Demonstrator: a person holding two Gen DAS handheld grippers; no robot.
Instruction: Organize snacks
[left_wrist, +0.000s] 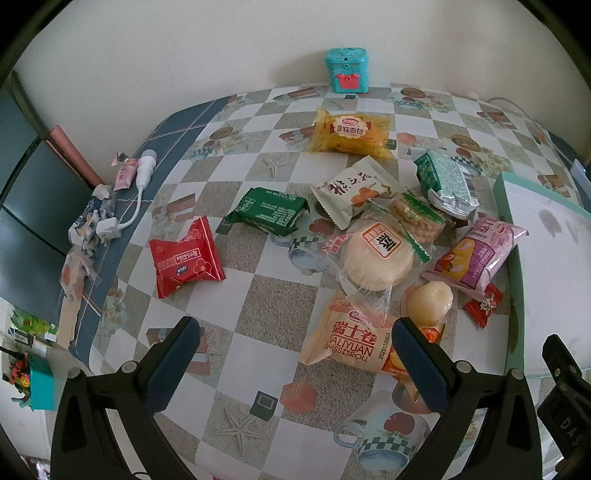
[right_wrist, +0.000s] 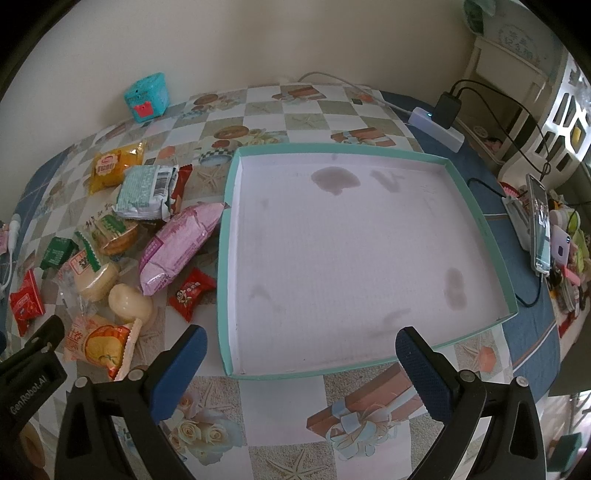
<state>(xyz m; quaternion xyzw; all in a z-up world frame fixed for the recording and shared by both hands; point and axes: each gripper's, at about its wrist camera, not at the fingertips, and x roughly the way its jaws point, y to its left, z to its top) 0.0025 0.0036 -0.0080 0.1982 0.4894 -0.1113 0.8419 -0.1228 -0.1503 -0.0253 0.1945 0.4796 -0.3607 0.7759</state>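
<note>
Both claws hover low over the table (right_wrist: 258, 413), level with each other and pointing forward, each with its jaws spread wide and holding nothing. The left claw (left_wrist: 295, 365) faces the scatter of snacks: the Swiss roll packet (left_wrist: 351, 343) lies just ahead of it, partly behind its right finger, with a pale round cake (left_wrist: 430, 301) just beyond and a wrapped rice cracker (left_wrist: 380, 254) further on. A red packet (left_wrist: 186, 256) sits ahead to the left, apart from the pile, and a dark green packet (left_wrist: 269, 210), a white packet (left_wrist: 351, 190) and a yellow bread packet (left_wrist: 351, 134) lie further back. The right claw (right_wrist: 299, 363) faces the shallow teal-rimmed box (right_wrist: 476, 210), whose near edge lies between its fingers; the white inside carries only faint stains. A pink packet (right_wrist: 181, 243) touches the box's left wall, and a small red candy (right_wrist: 190, 293) lies just beside it.
</note>
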